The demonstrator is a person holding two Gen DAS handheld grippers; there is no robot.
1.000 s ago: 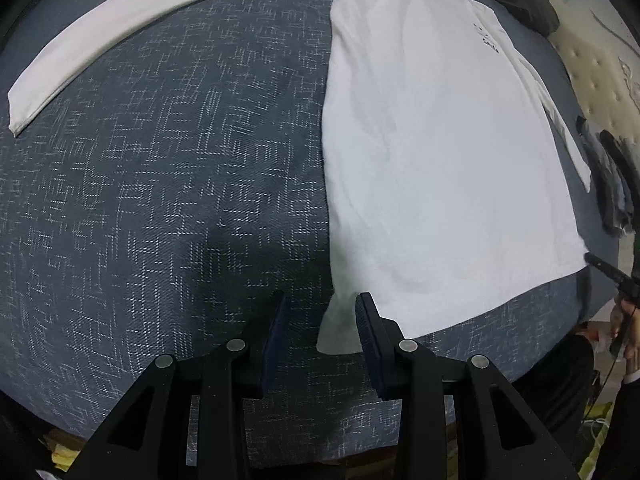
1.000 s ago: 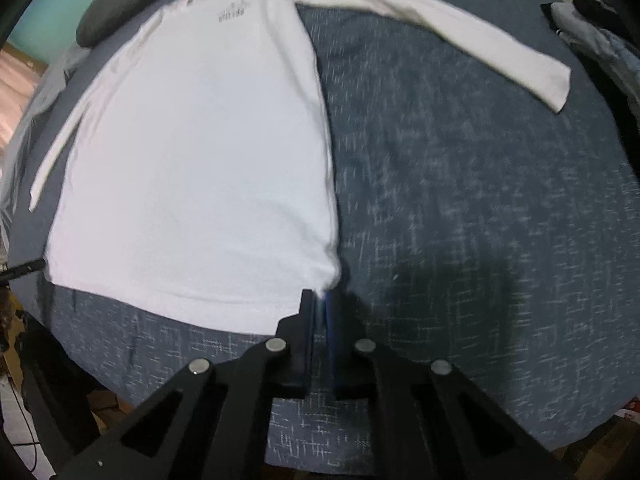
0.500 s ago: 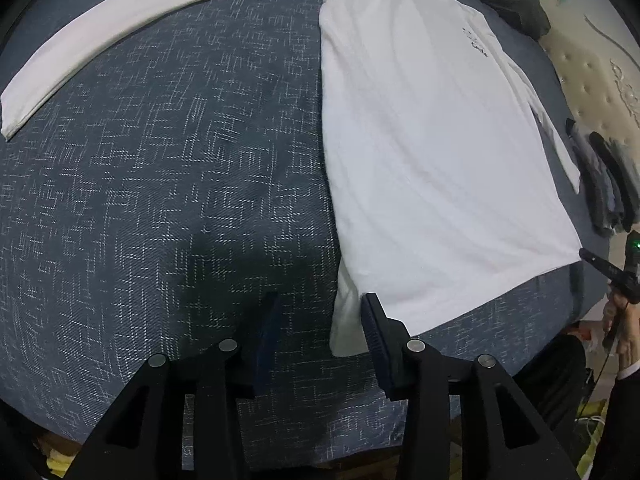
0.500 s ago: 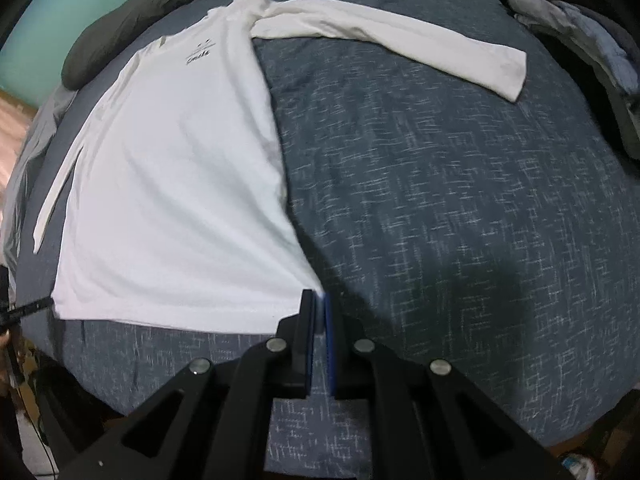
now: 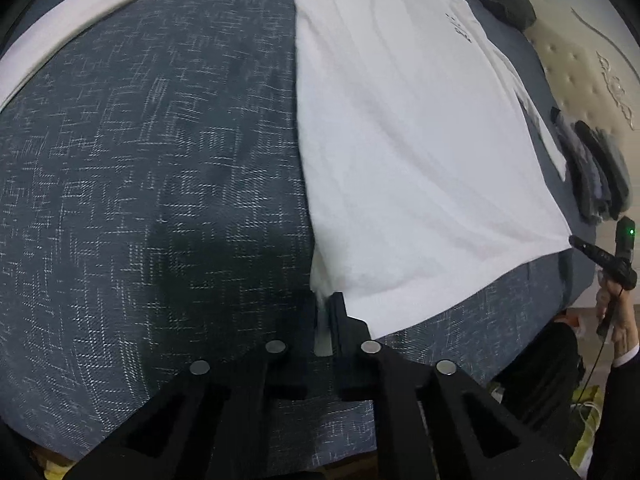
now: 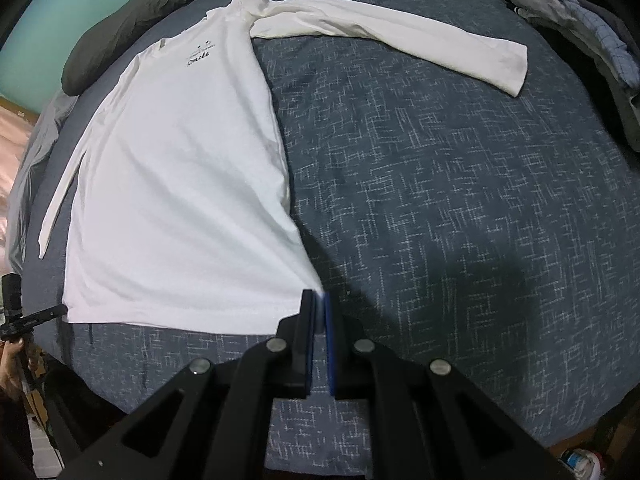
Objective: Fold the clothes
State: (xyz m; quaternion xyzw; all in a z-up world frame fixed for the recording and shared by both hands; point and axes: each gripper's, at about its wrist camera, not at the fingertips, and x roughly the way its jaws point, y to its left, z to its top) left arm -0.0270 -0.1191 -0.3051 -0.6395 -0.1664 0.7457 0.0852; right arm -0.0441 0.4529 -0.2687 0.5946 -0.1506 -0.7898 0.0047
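A white long-sleeved shirt (image 5: 416,128) lies spread flat on a dark blue patterned bedspread (image 5: 160,184), chest print up, one sleeve stretched out sideways. My left gripper (image 5: 325,307) is shut on one bottom hem corner of the shirt. In the right wrist view the same shirt (image 6: 176,184) shows, and my right gripper (image 6: 317,304) is shut on the other bottom hem corner. The extended sleeve (image 6: 392,36) reaches toward the upper right, and the hem is pulled taut between both grippers.
A dark pillow (image 6: 132,24) lies beyond the collar. Folded clothes (image 6: 580,28) are stacked at the bed's far right edge, seen also as a pile of grey folded clothes (image 5: 596,172). A person's hand (image 5: 616,312) holds the other gripper past the bed edge.
My left gripper has gone from open to shut on the hem corner. The right gripper stayed shut on its corner and drew it back, tightening the hem.
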